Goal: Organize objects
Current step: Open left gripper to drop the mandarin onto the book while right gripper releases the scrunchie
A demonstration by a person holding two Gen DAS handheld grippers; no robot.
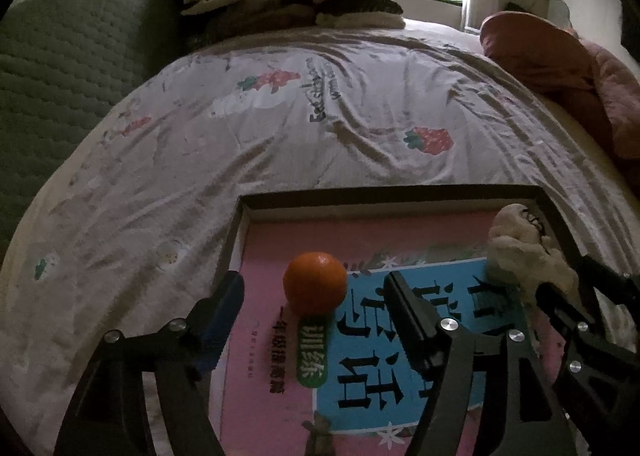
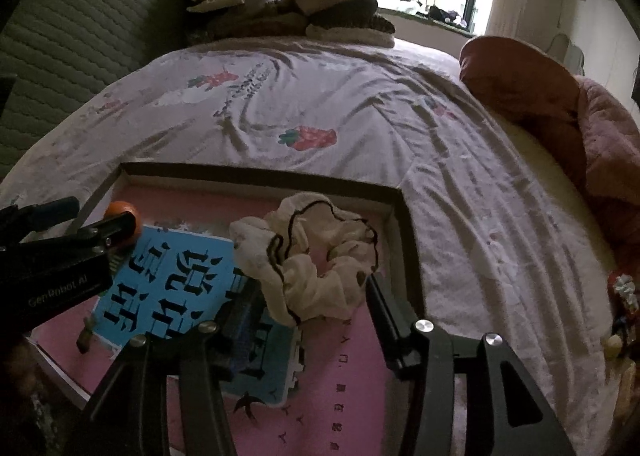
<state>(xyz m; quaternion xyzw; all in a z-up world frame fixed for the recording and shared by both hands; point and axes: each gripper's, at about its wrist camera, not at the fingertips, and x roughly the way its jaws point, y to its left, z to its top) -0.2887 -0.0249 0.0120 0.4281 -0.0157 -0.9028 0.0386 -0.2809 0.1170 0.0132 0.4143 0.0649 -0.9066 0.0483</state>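
My left gripper (image 1: 316,300) is spread wide over the box (image 1: 400,192), and the orange (image 1: 315,283) sits right between my fingertips, touching neither pad. It rests on the pink-and-blue book (image 1: 400,356) that lies flat inside the box. Off past my right-hand finger (image 1: 408,320) the cream scrunchie (image 1: 520,252) lies in the box's far corner, with my other gripper's black fingers just at it.

My right gripper (image 2: 312,296) stands wide apart too, and the scrunchie (image 2: 316,256) sits bunched between the fingertips, its near folds spilling toward the blue-padded finger (image 2: 244,308). Whether either pad actually touches the fabric, I cannot tell.

From the right wrist camera the scrunchie shows its dark trim and frilled folds, which the left wrist camera gives only as a pale lump. The left camera shows the orange whole; from the right it (image 2: 120,210) peeks out behind my left gripper (image 2: 80,224), off beyond my left-hand finger. Beyond both sets of fingers stretches the strawberry-print bedsheet (image 2: 320,104).
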